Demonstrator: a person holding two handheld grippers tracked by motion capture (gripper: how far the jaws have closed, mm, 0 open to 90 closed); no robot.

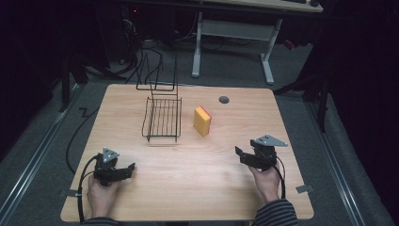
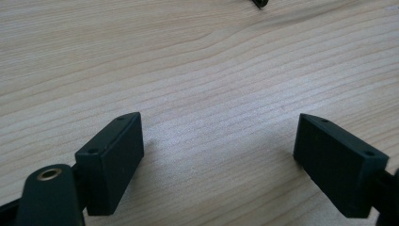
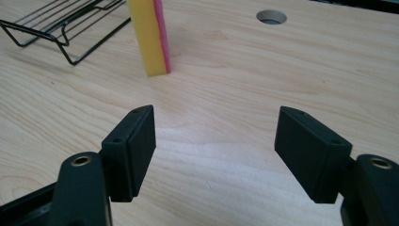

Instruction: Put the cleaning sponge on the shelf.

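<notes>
A yellow sponge with a pink side stands on edge near the table's middle; the right gripper view has the sponge ahead and to the left. Left of it sits a black wire rack, its corner at the top left of the right gripper view. My right gripper hovers at the right front of the table, open, nothing between its jaws. My left gripper rests low at the left front, open over bare wood.
The wooden table has a round cable hole at the back right, also ahead in the right gripper view. Behind the table stand a second wire frame and a white desk's legs.
</notes>
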